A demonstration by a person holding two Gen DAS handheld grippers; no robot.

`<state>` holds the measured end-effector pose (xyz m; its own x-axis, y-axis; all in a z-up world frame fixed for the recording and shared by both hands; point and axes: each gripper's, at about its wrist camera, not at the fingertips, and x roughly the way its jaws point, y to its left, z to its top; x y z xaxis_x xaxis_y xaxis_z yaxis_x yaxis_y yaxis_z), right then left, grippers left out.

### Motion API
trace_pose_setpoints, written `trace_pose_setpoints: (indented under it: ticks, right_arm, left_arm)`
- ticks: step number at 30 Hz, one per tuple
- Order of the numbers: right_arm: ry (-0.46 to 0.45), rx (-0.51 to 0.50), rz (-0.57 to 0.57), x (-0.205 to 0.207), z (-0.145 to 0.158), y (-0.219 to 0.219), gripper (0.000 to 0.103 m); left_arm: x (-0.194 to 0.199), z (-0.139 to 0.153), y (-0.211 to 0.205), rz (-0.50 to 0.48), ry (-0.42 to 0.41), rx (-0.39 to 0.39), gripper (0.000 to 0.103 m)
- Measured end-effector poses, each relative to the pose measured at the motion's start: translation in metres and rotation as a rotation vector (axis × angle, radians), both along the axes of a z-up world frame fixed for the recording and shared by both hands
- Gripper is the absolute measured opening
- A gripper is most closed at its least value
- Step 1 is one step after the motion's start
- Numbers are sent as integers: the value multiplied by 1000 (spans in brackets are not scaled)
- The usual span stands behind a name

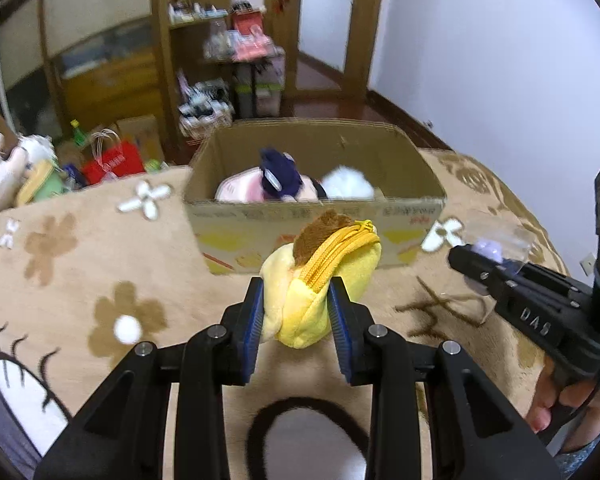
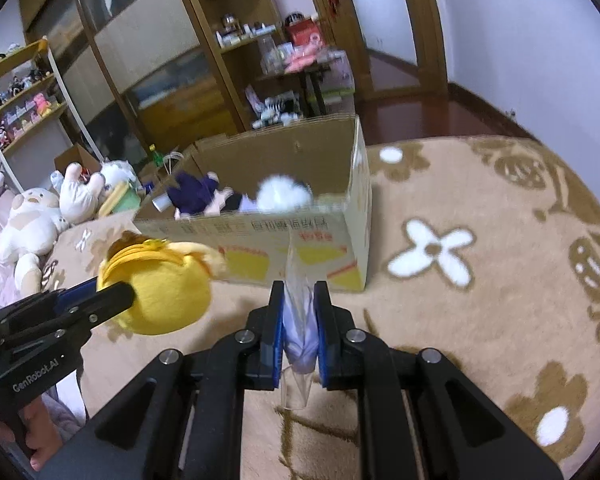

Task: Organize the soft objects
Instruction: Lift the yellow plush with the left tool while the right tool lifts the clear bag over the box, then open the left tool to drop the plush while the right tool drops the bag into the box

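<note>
Cardboard box point(image 1: 316, 216): open-topped, set on a beige flowered blanket point(image 1: 80, 280). Contents: a dark blue plush point(image 1: 280, 174) near centre, a pink soft item point(image 1: 240, 190) beneath it toward 9 o'clock, a white fluffy item point(image 1: 348, 186) toward 3 o'clock.

Yellow zip pouch point(image 1: 320, 280): plush, brown patch on top, clamped between the narrow-set jaws of the left gripper point(image 1: 296, 312), held clear of the blanket at the box's 6 o'clock.

Clear-wrapped lilac item point(image 2: 300, 328): pinched in the fully closed jaws of the right gripper point(image 2: 299, 320), just before the box's near wall.

Plush toys point(image 2: 40, 216): heaped well outside the box, at 9 o'clock in the right wrist view.
</note>
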<state>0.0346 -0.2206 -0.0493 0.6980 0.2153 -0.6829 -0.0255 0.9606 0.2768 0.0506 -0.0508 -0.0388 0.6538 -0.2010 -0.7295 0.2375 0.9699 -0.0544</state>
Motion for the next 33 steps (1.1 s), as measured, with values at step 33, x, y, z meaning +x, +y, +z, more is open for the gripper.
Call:
trace_pose_setpoints:
  ticks: [33]
  right_arm:
    - [-337,-41,38,50,76,5,14]
  left_arm:
    - [49,64,-24,-13,-440,64,30]
